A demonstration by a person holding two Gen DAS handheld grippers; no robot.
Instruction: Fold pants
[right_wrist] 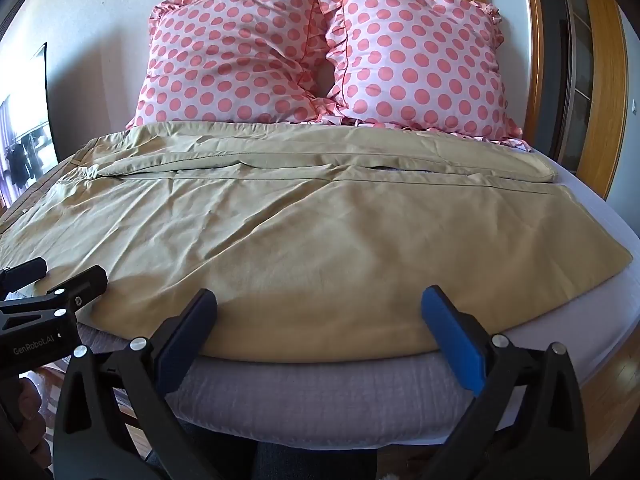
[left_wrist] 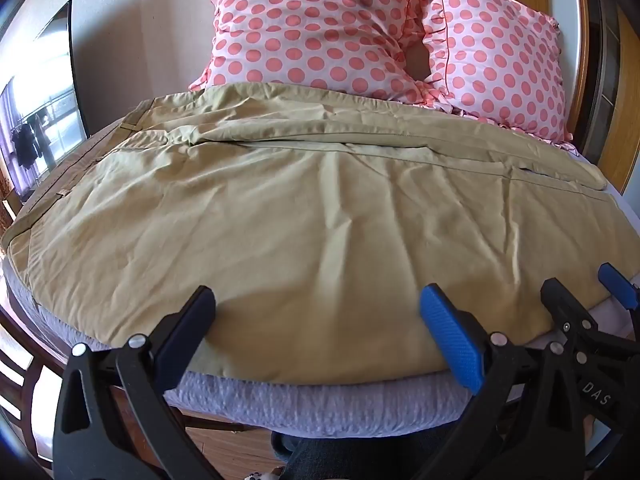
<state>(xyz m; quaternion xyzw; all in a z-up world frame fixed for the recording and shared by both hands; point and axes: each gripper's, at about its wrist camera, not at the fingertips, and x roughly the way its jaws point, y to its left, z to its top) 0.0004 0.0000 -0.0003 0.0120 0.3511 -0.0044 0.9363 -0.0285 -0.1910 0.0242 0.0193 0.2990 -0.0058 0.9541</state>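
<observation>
Khaki pants (left_wrist: 304, 216) lie spread sideways across the bed, waistband at the left, legs running right; they also show in the right wrist view (right_wrist: 304, 232). One leg lies behind the other, with a long seam between them. My left gripper (left_wrist: 316, 304) is open over the pants' near edge, holding nothing. My right gripper (right_wrist: 318, 306) is open over the near edge further right, holding nothing. The right gripper's fingers (left_wrist: 560, 300) show at the right of the left wrist view; the left gripper's fingers (right_wrist: 86, 280) show at the left of the right wrist view.
Two pink polka-dot pillows (left_wrist: 320, 24) (right_wrist: 416, 64) lean on the wall behind the pants. The grey mattress edge (left_wrist: 304, 404) (right_wrist: 304, 392) is just below the grippers. A mirror (left_wrist: 40, 96) stands at the left, a wooden door frame (right_wrist: 596, 80) at the right.
</observation>
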